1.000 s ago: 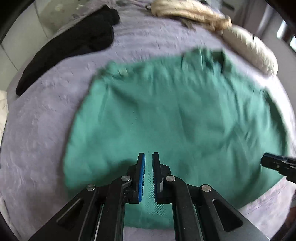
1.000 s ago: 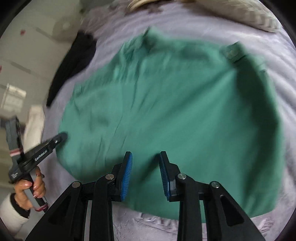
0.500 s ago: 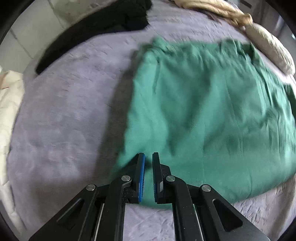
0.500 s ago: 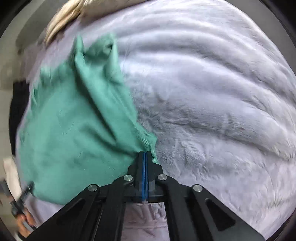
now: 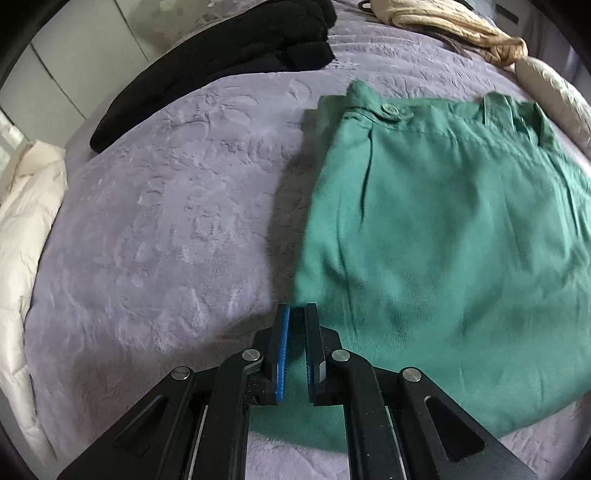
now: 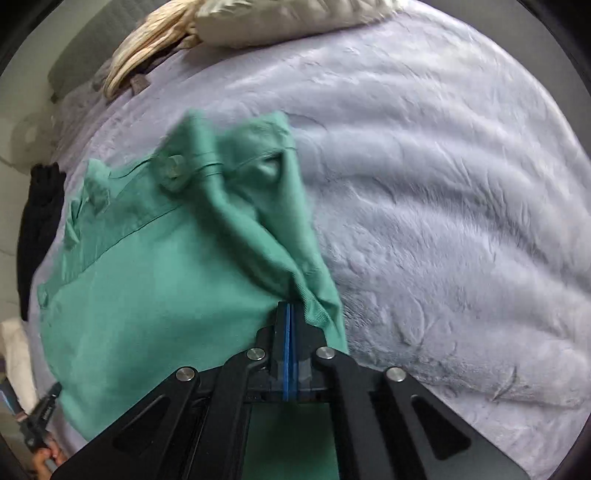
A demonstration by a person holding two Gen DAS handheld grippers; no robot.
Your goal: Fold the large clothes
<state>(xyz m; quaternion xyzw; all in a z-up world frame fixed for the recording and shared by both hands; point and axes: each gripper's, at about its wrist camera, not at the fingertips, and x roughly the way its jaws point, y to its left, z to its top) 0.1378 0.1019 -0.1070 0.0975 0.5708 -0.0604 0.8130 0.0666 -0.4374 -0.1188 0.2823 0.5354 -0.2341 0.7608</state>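
Green garment (image 5: 436, 236) is spread on the lilac bedspread (image 5: 166, 229), its near left corner pinched in the left gripper (image 5: 297, 314) and its near right edge clamped in the fully closed right gripper (image 6: 290, 306), cloth bunched there. Wide bare bedspread is seen right of the garment. Black clothing (image 5: 221, 62) and cream bedding (image 5: 26, 229) lie along the left margin; a beige bundle (image 5: 454, 26) and a pillow (image 6: 280, 18) are set at the far edge.
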